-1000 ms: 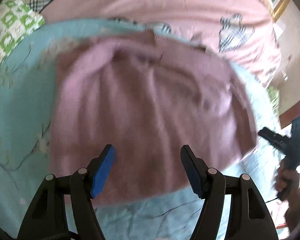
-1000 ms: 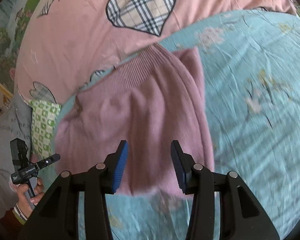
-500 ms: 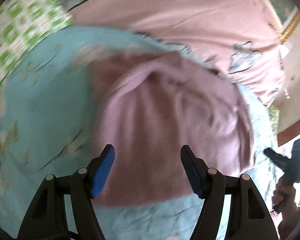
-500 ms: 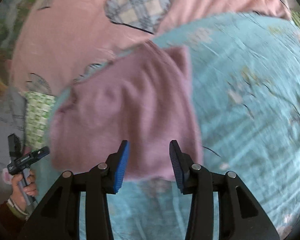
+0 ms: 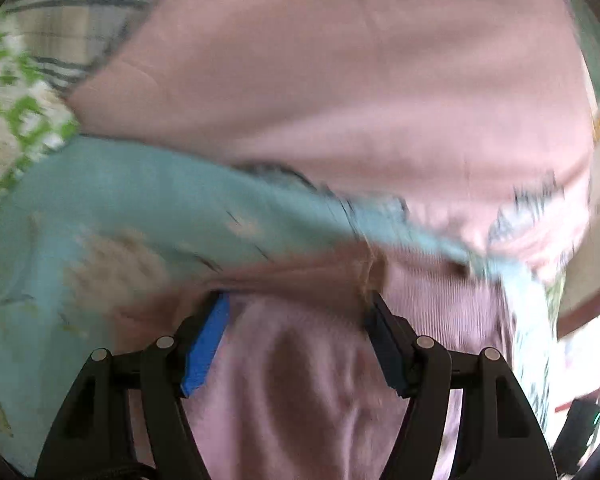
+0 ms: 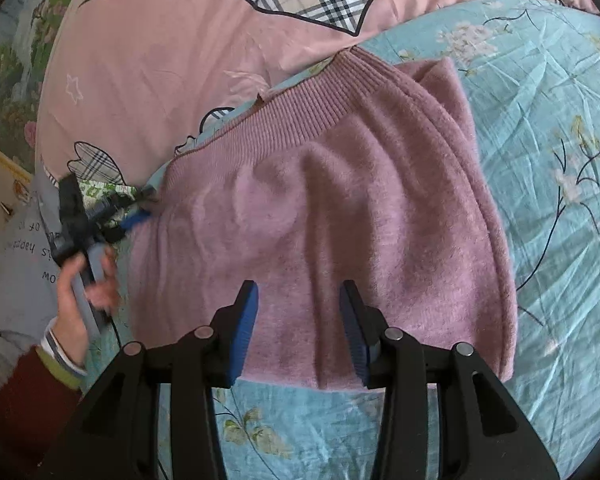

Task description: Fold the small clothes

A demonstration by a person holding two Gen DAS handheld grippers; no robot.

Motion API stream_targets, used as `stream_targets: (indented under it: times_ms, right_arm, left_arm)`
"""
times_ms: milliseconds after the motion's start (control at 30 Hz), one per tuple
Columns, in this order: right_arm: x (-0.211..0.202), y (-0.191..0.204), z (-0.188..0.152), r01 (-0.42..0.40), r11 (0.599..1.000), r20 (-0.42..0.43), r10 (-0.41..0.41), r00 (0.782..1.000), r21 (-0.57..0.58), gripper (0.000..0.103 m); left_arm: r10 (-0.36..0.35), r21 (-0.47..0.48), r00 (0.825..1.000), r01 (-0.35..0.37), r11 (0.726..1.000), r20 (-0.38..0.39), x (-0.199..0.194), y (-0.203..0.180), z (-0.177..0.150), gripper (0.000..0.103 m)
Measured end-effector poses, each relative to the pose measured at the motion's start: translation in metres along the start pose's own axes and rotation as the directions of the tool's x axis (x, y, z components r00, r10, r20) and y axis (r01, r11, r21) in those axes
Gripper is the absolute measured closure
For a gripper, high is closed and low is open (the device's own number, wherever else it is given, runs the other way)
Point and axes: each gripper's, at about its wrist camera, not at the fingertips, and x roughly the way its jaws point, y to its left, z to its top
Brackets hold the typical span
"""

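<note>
Bedding fills both views: a turquoise floral sheet (image 6: 548, 92) covers the bed, with a pink quilt (image 6: 172, 40) bearing plaid hearts bunched along its far edge and a green-patterned pillow (image 5: 8, 120) at the far left corner. One garment is in play, a mauve knit sweater (image 6: 340, 208), lying on the sheet with its ribbed hem toward the quilt and its near edge just short of the near edge of the bed. It already looks doubled over on its right side, though the layers are hard to separate.

Two grippers are at work. The left gripper (image 5: 296, 320) has its jaws standing wide and opening a little further, reaching over the ribbed hem at the sweater's far left corner; the left wrist view is blurred, so whether a pad touches the knit cannot be told, but nothing is pinched. A hand (image 6: 80, 292) in a dark red sleeve carries it. The right gripper (image 6: 298, 320) hovers above the sweater's near edge with its jaws partly apart and nothing between them.

By my reading, the step in hand is the approach for the next fold. It calls for the left gripper to close on the hem corner and the right to take the near edge, so both lift together without dragging the knit.
</note>
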Motion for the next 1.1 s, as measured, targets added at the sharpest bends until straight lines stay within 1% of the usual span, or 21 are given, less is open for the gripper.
stream_targets:
  times_ms: [67,100,167,233,300,400,467,567,667,733,800,867,900,1033,1100]
  right_arm:
    - [0.001,-0.003,0.0,0.004,1.0,0.0,-0.004,1.0,0.008,0.059]
    - [0.002,-0.005,0.0,0.002,1.0,0.0,-0.002,1.0,0.015,0.059]
    - [0.003,-0.006,-0.001,0.004,1.0,-0.001,-0.003,1.0,0.022,0.059]
    - [0.005,-0.005,-0.001,-0.002,1.0,-0.003,0.002,1.0,0.018,0.059]
    - [0.006,-0.003,-0.001,-0.007,1.0,-0.007,0.007,1.0,0.01,0.059]
    - [0.008,0.002,-0.001,-0.006,1.0,-0.007,0.006,1.0,-0.003,0.059]
    - [0.009,0.003,-0.002,-0.003,1.0,-0.011,0.003,1.0,-0.002,0.059]
    - [0.008,0.003,-0.006,-0.003,1.0,-0.012,0.003,1.0,0.012,0.058]
    - [0.006,0.007,-0.011,0.001,1.0,-0.013,-0.001,1.0,0.008,0.058]
    - [0.006,0.009,-0.013,-0.002,1.0,-0.016,0.003,1.0,0.006,0.058]
    - [0.007,0.011,-0.014,-0.004,1.0,-0.021,0.004,1.0,0.003,0.058]
    - [0.008,0.015,-0.016,-0.005,1.0,-0.025,0.005,1.0,-0.001,0.058]
    - [0.009,0.017,-0.017,-0.005,1.0,-0.028,0.005,1.0,-0.001,0.058]
    - [0.007,0.025,-0.023,-0.01,1.0,-0.034,0.009,0.999,-0.019,0.057]
    - [0.007,0.026,-0.025,-0.01,1.0,-0.039,0.009,0.999,-0.023,0.057]
  left_arm:
    - [0.071,-0.048,0.997,-0.069,0.996,0.039,-0.009,0.014,0.011,0.032]
    - [0.074,-0.074,0.996,-0.07,0.995,0.056,-0.014,0.021,0.012,0.032]
    - [0.045,-0.131,0.997,-0.036,0.991,0.067,-0.025,0.034,0.009,0.032]
    - [0.034,-0.141,0.998,-0.026,0.99,0.056,-0.032,0.039,0.001,0.032]
    - [0.054,-0.125,0.998,-0.05,0.991,0.036,-0.043,0.039,-0.023,0.032]
    - [0.043,-0.114,0.999,-0.041,0.993,0.015,-0.061,0.038,-0.059,0.032]
    - [0.012,-0.127,1.0,-0.013,0.992,-0.014,-0.076,0.038,-0.092,0.032]
    - [-0.03,-0.132,0.998,0.022,0.991,-0.062,-0.087,0.031,-0.132,0.031]
    - [-0.056,-0.137,0.993,0.042,0.99,-0.101,-0.097,0.026,-0.168,0.031]
    - [-0.062,-0.169,0.991,0.042,0.985,-0.117,-0.099,0.027,-0.188,0.03]
    - [-0.065,-0.205,0.99,0.038,0.978,-0.127,-0.095,0.029,-0.201,0.03]
    - [-0.077,-0.263,0.986,0.037,0.964,-0.145,-0.091,0.04,-0.213,0.03]
    - [-0.078,-0.276,0.986,0.035,0.961,-0.147,-0.087,0.042,-0.217,0.03]
    - [-0.045,-0.315,0.991,0.003,0.949,-0.128,-0.075,0.051,-0.221,0.03]
    - [-0.037,-0.35,0.994,-0.002,0.937,-0.106,-0.069,0.058,-0.218,0.03]
